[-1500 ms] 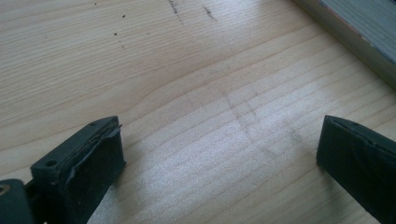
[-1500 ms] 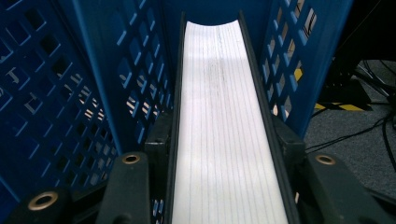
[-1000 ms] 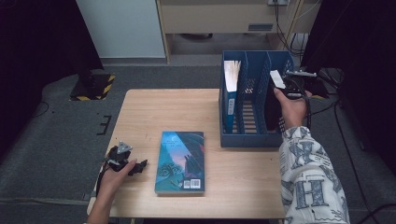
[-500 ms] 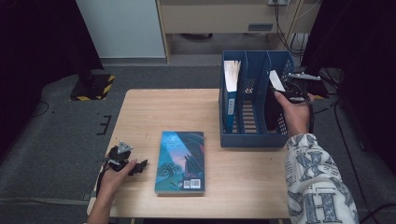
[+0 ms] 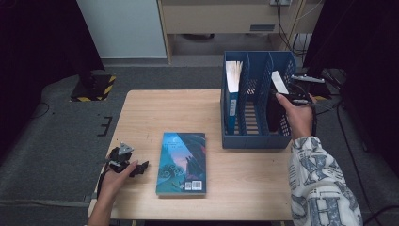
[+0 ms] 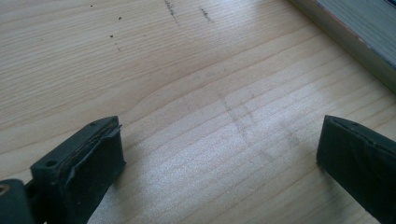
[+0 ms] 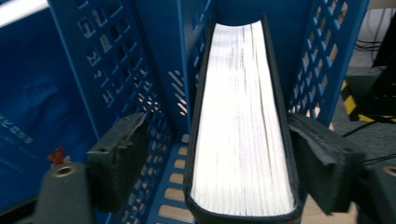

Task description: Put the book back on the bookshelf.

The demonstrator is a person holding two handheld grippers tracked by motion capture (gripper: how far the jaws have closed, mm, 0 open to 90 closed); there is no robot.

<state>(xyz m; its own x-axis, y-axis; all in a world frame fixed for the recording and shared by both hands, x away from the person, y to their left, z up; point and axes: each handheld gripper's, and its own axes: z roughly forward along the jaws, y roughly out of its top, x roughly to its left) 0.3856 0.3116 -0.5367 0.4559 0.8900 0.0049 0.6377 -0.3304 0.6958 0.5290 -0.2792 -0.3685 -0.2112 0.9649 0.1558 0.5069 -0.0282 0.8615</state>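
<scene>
A blue file rack (image 5: 256, 141) stands on the right of the wooden table (image 5: 164, 108). A dark-covered book (image 7: 240, 126) stands on edge in its right compartment (image 5: 275, 101). My right gripper (image 5: 289, 96) is at that book's top. Its jaws have just been opening and now straddle the book; the left pad (image 7: 119, 163) stands clear of the cover. A blue book (image 5: 232, 89) stands in the left compartment. Another book with a teal cover (image 5: 182, 162) lies flat on the table. To its left my left gripper (image 5: 136, 168) rests low, open over bare wood (image 6: 219, 135).
The rack's middle compartment (image 5: 256, 113) holds nothing. The flat book's edge (image 6: 355, 32) lies just beyond my left gripper's jaws. Bare table stretches from its far left corner to the rack. Cables (image 5: 348, 141) run over the floor on the right.
The right hand has shifted only slightly at the rack's right compartment. The left hand and the flat book have not moved.
</scene>
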